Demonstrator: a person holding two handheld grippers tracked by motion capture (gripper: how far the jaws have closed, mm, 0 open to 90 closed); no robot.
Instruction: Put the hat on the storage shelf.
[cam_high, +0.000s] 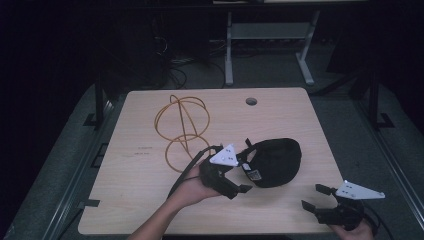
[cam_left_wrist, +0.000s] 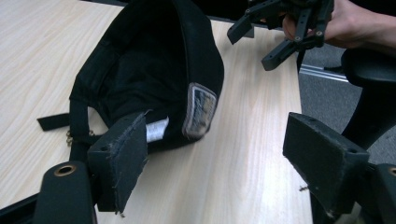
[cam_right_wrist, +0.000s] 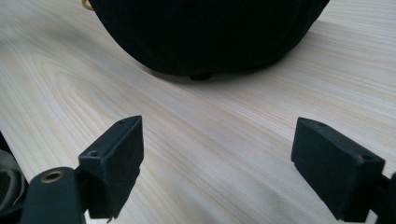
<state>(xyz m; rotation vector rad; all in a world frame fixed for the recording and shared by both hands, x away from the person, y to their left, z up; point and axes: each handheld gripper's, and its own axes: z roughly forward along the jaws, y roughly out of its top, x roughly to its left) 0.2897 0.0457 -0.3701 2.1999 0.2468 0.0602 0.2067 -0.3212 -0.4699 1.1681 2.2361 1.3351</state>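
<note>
Left gripper (cam_high: 243, 172) hovering with jaws apart at cap's open edge; right gripper (cam_high: 317, 196) waiting, jaws spread, holding nothing.

Sitting mid-table, right of centre: one black cap (cam_high: 276, 161), lying underside-up, inner label (cam_left_wrist: 200, 110) and white tag facing left gripper, near jaw just beside rim, not yet touching so far as can be told. Resting well apart on near right corner of table (cam_high: 130, 200): right gripper, looking across bare wood at cap's crown (cam_right_wrist: 205, 32). Lying beyond on left: one orange cable (cam_high: 181, 131), coiled in loose loops. Risks, judging from here: pinching only thin fabric and slipping off; pushing cap away instead of gripping, being light and loose; snagging back strap (cam_left_wrist: 52, 122); dragging into cable. Count: grippers two, cap one, cable one, table one.
</note>
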